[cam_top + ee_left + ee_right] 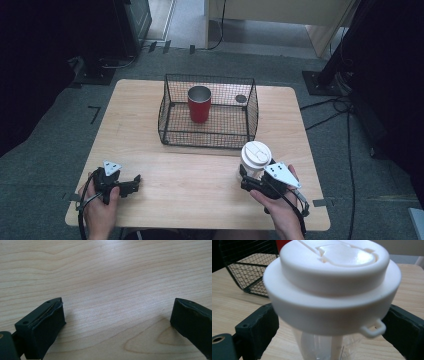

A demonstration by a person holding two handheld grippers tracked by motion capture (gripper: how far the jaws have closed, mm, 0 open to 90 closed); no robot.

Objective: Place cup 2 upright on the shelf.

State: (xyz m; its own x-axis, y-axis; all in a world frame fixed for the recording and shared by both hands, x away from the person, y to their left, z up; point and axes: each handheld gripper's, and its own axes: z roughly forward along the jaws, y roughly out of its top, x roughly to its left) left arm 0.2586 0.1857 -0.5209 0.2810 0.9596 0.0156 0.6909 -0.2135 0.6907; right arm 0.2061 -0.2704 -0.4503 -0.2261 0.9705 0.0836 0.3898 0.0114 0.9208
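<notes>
A clear cup with a white lid (256, 155) stands on the wooden table (190, 175) at the front right. My right gripper (248, 181) is open, one jaw on each side of the cup's clear body. In the right gripper view the white lid (332, 285) looms close above the right gripper (330, 340), with small gaps between the jaws and the body. My left gripper (131, 183) rests open at the front left. In the left gripper view the left gripper (117, 322) has bare wood between its jaws.
A black wire basket (205, 136) sits at the middle back of the table with a red cup (199, 105) upright inside and a small dark round object (241, 98) near its back right corner. The basket (247, 267) stands just beyond the lidded cup.
</notes>
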